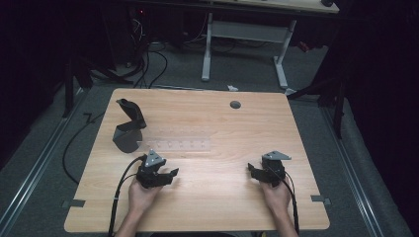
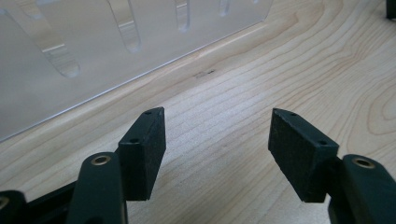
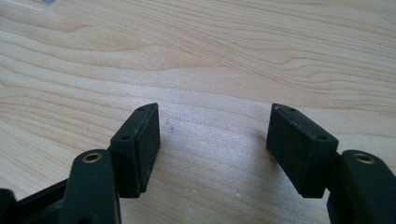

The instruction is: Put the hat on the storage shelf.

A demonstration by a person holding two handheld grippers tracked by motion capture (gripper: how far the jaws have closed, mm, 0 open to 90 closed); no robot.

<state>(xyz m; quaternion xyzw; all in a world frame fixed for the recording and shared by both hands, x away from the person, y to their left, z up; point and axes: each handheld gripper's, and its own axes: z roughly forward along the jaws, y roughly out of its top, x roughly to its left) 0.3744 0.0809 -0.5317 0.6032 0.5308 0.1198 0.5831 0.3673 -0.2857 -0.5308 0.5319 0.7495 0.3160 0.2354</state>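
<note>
A clear plastic plate (image 1: 175, 139) with several slot-shaped holes lies flat on the wooden table (image 1: 222, 197), left of centre. My left gripper (image 1: 170, 174) sits low over the table just in front of the plate, held in a hand, its jaws wide apart and empty. In the left gripper view the plate (image 2: 93, 60) fills the upper left, beyond my left gripper (image 2: 218, 113). My right gripper (image 1: 253, 170) is held near the table's right front, its jaws apart. In the right gripper view my right gripper (image 3: 215, 108) has bare wood between its pads.
A dark grey stand (image 1: 129, 129) with a bent neck stands at the plate's left end. A grey round grommet (image 1: 235, 104) sits near the table's far edge. Beyond the table are a white-legged desk (image 1: 207, 49) and floor cables (image 1: 148, 64).
</note>
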